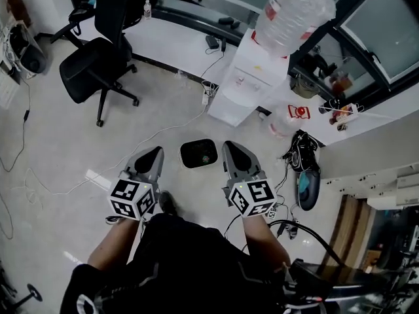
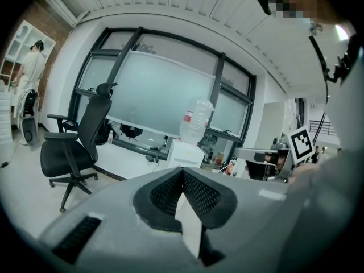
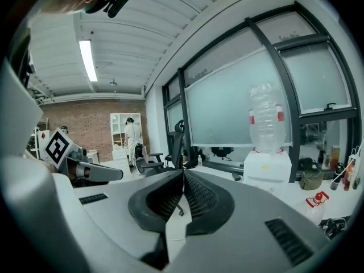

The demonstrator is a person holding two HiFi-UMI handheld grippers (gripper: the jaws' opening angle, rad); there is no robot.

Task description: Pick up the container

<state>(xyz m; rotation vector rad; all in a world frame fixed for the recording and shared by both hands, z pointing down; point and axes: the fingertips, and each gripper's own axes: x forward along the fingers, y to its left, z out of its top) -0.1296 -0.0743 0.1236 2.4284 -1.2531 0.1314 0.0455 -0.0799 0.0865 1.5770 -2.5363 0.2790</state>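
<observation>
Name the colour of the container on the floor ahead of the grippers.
The container is black. It shows best in the head view.

The container [image 1: 199, 153] is a black, rounded-square tub, upright, open top up. It rests on the pale floor [image 1: 59, 149], near the white water dispenser [image 1: 243, 87]
</observation>
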